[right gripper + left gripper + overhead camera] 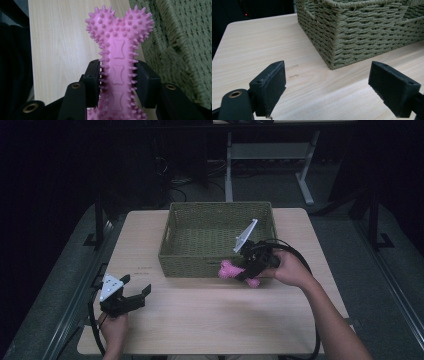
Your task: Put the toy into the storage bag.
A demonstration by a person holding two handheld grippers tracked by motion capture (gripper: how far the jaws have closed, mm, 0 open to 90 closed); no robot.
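Wooden table (pixel 200 315): pink spiked bone (pixel 119 57) lengthwise in right gripper (pixel 119 85), fingers pinching shaft; left gripper (pixel 327 87) fingers spread

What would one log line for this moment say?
right gripper: shut on pink spiky bone toy | beside woven basket | left gripper: open, over table

No readable text, labels, brands, numbers or signs anywhere in view.

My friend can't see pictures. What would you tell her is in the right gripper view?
A pink spiky bone-shaped toy is squeezed around its middle between the right gripper's two black jaws, its knobbly end pointing up. Behind it lies a pale wooden table, and the wall of a green woven basket stands at the right.
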